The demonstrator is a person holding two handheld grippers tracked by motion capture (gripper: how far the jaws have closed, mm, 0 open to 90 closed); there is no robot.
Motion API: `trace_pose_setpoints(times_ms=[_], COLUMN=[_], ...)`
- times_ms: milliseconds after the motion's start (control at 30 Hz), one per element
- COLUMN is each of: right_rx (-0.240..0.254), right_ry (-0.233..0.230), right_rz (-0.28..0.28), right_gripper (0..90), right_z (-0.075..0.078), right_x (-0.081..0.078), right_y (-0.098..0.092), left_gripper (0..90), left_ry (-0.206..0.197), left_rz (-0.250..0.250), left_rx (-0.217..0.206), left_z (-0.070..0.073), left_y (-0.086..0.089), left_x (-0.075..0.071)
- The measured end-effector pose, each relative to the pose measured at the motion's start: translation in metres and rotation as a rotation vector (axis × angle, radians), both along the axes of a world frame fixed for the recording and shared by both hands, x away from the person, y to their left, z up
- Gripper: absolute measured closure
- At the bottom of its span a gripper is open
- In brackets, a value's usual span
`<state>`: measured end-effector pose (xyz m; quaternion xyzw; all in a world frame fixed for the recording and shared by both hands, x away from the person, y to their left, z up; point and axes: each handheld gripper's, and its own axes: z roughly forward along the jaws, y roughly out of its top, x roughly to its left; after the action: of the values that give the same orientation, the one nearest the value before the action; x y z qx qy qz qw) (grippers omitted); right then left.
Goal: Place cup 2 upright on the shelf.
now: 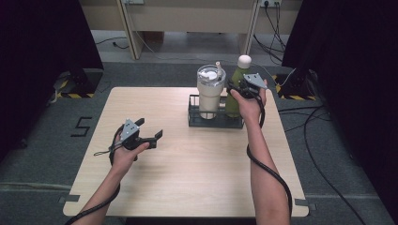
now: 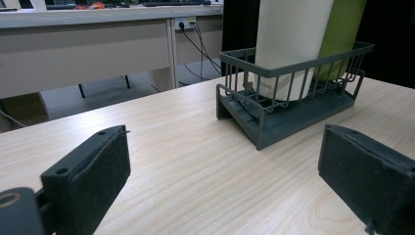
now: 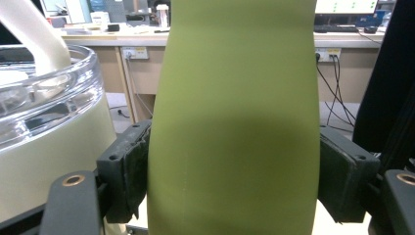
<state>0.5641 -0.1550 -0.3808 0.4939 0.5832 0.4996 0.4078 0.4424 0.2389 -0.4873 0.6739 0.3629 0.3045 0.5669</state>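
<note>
Right gripper view: the right gripper [image 3: 234, 176] is clamped on the green bottle [image 3: 235, 122], one black pad pressed against each side of its body. Just left of the bottle stands the cream tumbler [image 3: 44, 147] with its clear lid; whether the two touch cannot be told.

From the high view, the right gripper [image 1: 237, 89] meets the green bottle [image 1: 236, 89] at mid-height on the far right part of the table [image 1: 187, 173]. The bottle stands upright in the right end of the dark wire rack [image 1: 193, 117], its white cap on top. The cream tumbler [image 1: 210, 93] fills the left end of the same rack, just beside the bottle.

Well apart from these, at the near left of the table, the left gripper [image 1: 150, 132] is held with its jaws spread wide and nothing between them. In the left gripper view its two pads frame bare wood, with the wire rack [image 2: 293, 68] farther off holding the tumbler [image 2: 288, 39] and bottle [image 2: 342, 34].
</note>
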Motion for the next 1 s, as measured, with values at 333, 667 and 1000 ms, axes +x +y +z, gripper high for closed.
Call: trace_pose_setpoints(times_ms=[333, 667, 1000], right_rx=[-0.002, -0.033, -0.041], right_ry=[-0.016, 0.000, 0.001], right_rz=[0.004, 0.014, 0.031], right_gripper=[24.2, 14.0, 9.7], right_z=[-0.004, -0.007, -0.011], right_x=[-0.003, -0.007, -0.017], right_y=[0.004, 0.003, -0.001], left_gripper=[4.4, 4.3, 4.4], left_ry=[0.003, 0.002, 0.002], left_rz=[0.001, 0.002, 0.001], left_rx=[-0.001, -0.002, 0.001], left_z=[-0.001, 0.000, -0.001], left_y=[0.001, 0.001, 0.000], left_x=[0.000, 0.000, 0.001])
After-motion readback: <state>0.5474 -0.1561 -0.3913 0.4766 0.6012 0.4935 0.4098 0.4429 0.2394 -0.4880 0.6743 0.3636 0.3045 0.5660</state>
